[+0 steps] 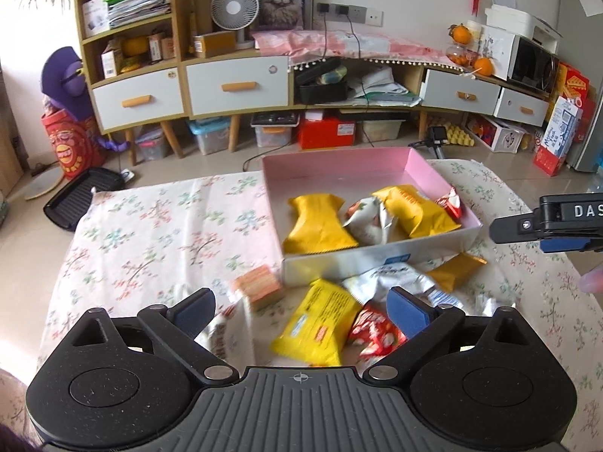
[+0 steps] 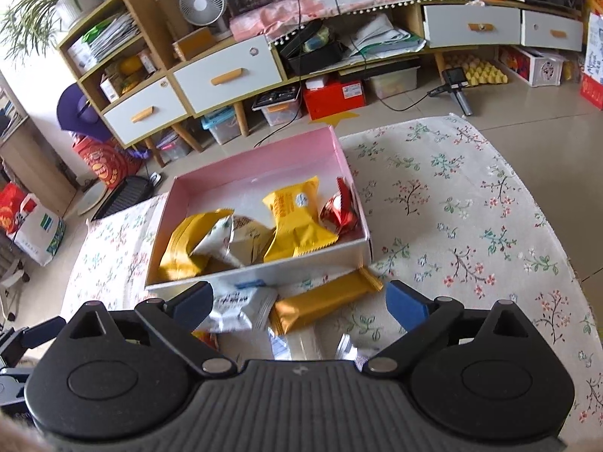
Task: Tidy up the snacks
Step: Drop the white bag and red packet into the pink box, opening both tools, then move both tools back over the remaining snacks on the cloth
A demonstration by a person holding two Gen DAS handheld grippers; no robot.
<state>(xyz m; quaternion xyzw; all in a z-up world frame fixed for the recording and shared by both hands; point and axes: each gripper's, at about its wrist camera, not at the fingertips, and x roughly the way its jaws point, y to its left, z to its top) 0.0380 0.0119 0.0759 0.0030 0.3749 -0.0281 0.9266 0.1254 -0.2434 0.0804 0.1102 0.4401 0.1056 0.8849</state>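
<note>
both claws hanging released over loose snacks beside the pink box [image 1: 339, 165]

the left gripper [image 1: 301, 303] and right gripper [image 2: 299, 301] are gaping wide, grasping nothing. yellow packets [image 1: 316, 222] are lying inside the box; a yellow packet [image 1: 314, 324] and an amber bar [image 2: 324, 301] are resting just in front of it.
</note>
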